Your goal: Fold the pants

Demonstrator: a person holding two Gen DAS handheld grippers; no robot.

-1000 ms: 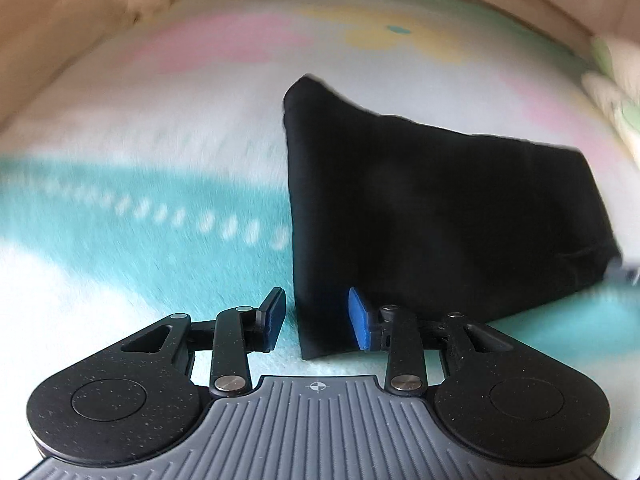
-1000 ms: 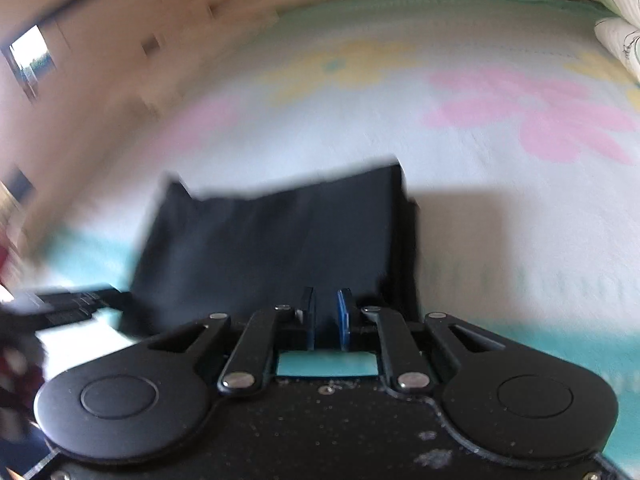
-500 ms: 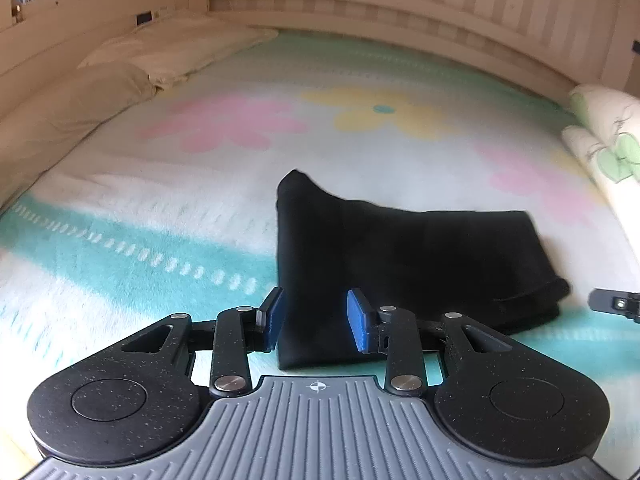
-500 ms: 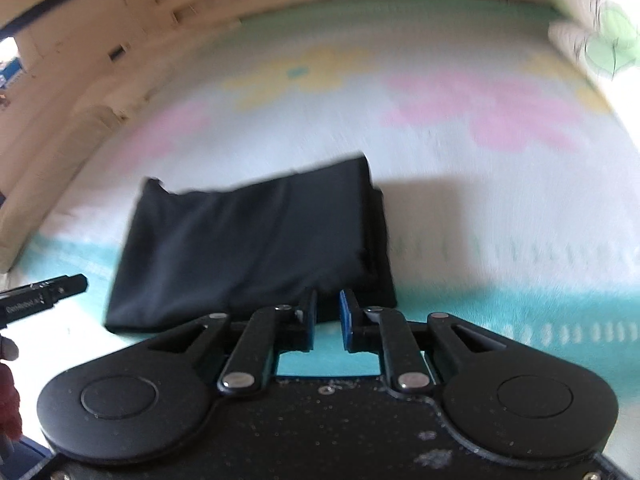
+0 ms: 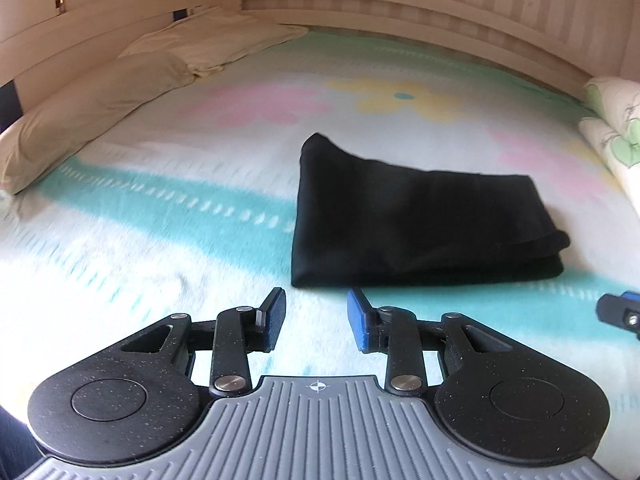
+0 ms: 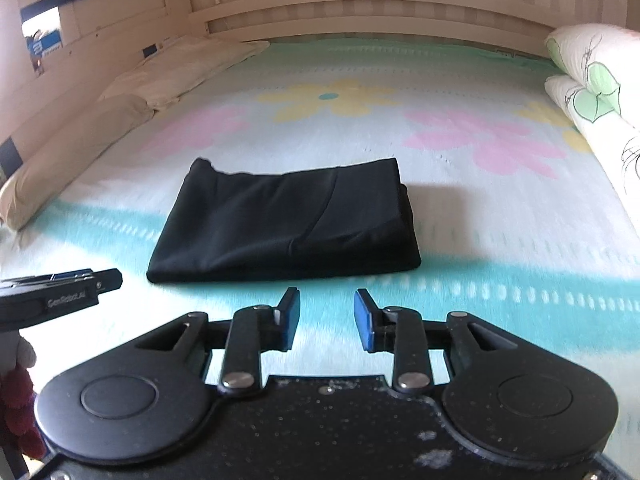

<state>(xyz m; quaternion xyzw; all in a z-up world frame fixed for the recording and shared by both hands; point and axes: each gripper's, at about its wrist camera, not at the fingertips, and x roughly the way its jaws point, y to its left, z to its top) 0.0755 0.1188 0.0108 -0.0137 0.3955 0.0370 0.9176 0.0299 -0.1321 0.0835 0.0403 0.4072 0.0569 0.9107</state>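
Left gripper [image 5: 316, 316]: hovering above the blanket with its blue-padded jaws standing partly apart, nothing between them, just short of the pants' near edge.
Right gripper [image 6: 327, 317]: jaws opening, holding nothing, pointing down toward the teal stripe in front of the pants.
Black pants [image 6: 284, 224]: lying folded into a flat, roughly rectangular bundle on the blanket, thick folded layers showing at the right end, a small peak sticking up at the far left corner.
Blanket [image 6: 460, 208]: covering the bed, pale with a teal band and pink and yellow flowers.
Beige pillows [image 5: 96, 100]: lying along the left side, well apart from the pants.
White pillows with green leaves [image 6: 592, 84]: stacked at the right edge.
Wooden headboard [image 6: 360, 4]: running across the far side, in pale slats.
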